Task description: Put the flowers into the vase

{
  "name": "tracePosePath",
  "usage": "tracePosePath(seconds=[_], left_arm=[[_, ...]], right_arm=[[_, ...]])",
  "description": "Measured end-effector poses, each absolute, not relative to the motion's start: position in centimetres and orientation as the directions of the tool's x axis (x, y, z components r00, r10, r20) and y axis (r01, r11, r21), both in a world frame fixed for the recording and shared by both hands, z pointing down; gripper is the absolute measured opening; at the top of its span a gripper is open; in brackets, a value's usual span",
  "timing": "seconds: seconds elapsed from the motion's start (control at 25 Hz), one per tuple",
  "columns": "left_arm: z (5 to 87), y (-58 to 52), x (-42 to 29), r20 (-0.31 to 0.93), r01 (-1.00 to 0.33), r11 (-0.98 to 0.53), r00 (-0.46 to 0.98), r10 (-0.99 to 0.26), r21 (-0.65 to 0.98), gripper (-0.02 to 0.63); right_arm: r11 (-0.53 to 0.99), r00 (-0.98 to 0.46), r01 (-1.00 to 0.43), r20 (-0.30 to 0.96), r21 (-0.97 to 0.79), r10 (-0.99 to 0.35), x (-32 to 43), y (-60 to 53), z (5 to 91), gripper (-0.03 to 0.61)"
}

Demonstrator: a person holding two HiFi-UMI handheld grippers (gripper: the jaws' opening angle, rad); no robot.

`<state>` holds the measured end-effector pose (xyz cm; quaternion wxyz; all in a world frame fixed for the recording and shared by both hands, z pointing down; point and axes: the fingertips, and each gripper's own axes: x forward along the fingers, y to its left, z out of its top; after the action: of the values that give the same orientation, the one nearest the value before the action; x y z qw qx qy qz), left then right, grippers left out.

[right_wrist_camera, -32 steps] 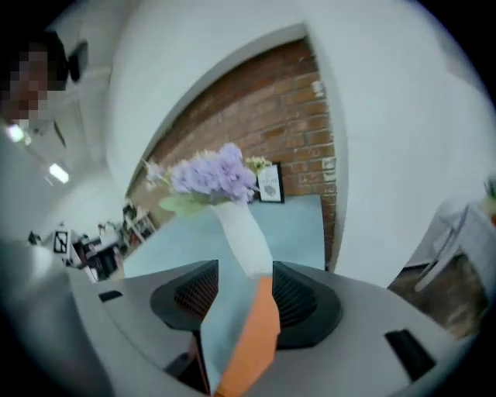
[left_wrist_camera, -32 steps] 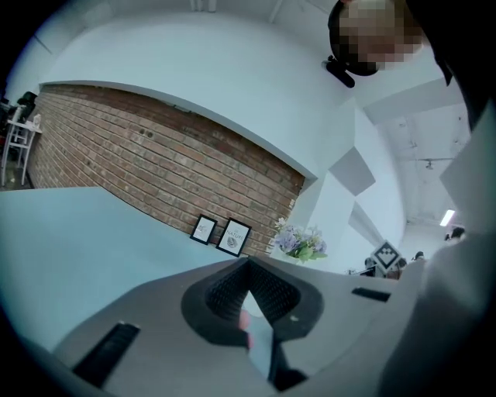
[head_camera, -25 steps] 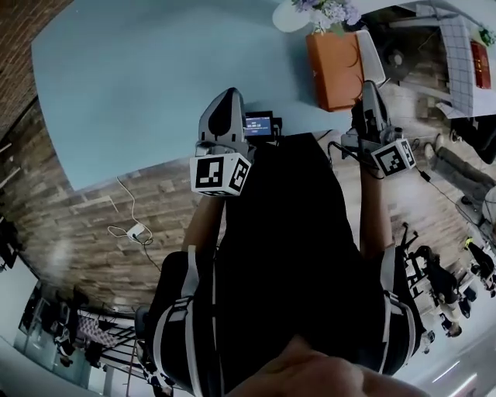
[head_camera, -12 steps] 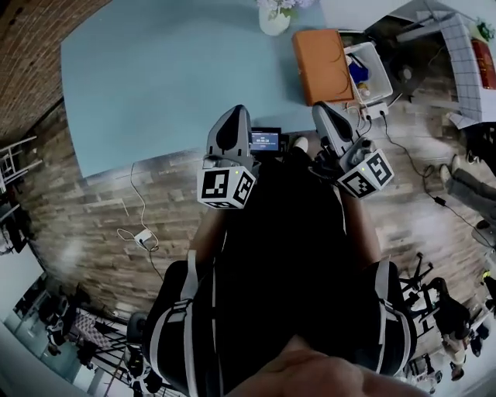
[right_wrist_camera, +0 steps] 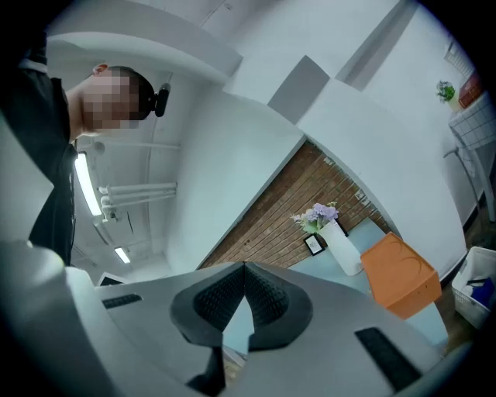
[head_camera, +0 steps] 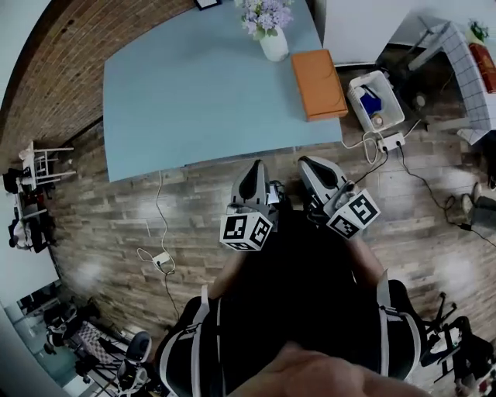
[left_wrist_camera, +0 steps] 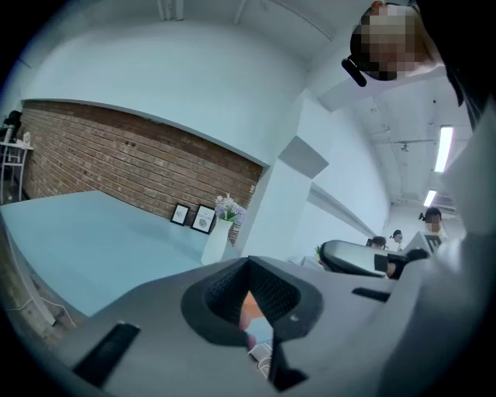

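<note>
Flowers [head_camera: 265, 14]: they stood in the white vase [head_camera: 273, 45] at the far edge of the blue table [head_camera: 194, 93], beside an orange box [head_camera: 318, 84].
Left gripper [head_camera: 256, 169]: your jaws were pressed together on nothing, well away from the table.
Right gripper [head_camera: 310, 167]: likewise closed and empty.
Handling: the flowers were probably light, soft and easily crushed, so you would have pinched the stems below the blooms. The narrow vase could have tipped.

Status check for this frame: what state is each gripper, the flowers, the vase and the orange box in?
left gripper: shut, empty, short of the table.
right gripper: shut, empty, short of the table.
flowers: standing in the vase.
vase: upright on the table.
orange box: flat on the table, beside the vase.
</note>
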<state>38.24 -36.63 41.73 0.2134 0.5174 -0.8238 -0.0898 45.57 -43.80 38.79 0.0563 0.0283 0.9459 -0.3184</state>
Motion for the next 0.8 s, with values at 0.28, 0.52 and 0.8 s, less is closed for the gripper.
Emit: tracePosePath(seconds=[0.28,0.52,0.8], left_arm=[[40.3,-30.6,42.4,0.175,-0.859,0.367,-0.324,-0.93,0.356,0.044],[41.2,-21.5,44.4,0.141,-0.825,0.377,-0.351,-0.926,0.421,0.044],[38.8,-17.0,49.0,0.121,-0.866,0.314,-0.29,-0.949,0.388,0.044]], right_arm=[[0.855,-0.997,0.04,-0.072,-0.518,0.004,47.7,-37.4,39.4,0.018],[0.867,-0.998,-0.064,0.018,-0.494,-0.064,53.0,-29.5,39.2,0.018],[0.871,-1.0,0.003,-0.007,-0.492,0.0,59.1,-22.9,37.1,0.018]])
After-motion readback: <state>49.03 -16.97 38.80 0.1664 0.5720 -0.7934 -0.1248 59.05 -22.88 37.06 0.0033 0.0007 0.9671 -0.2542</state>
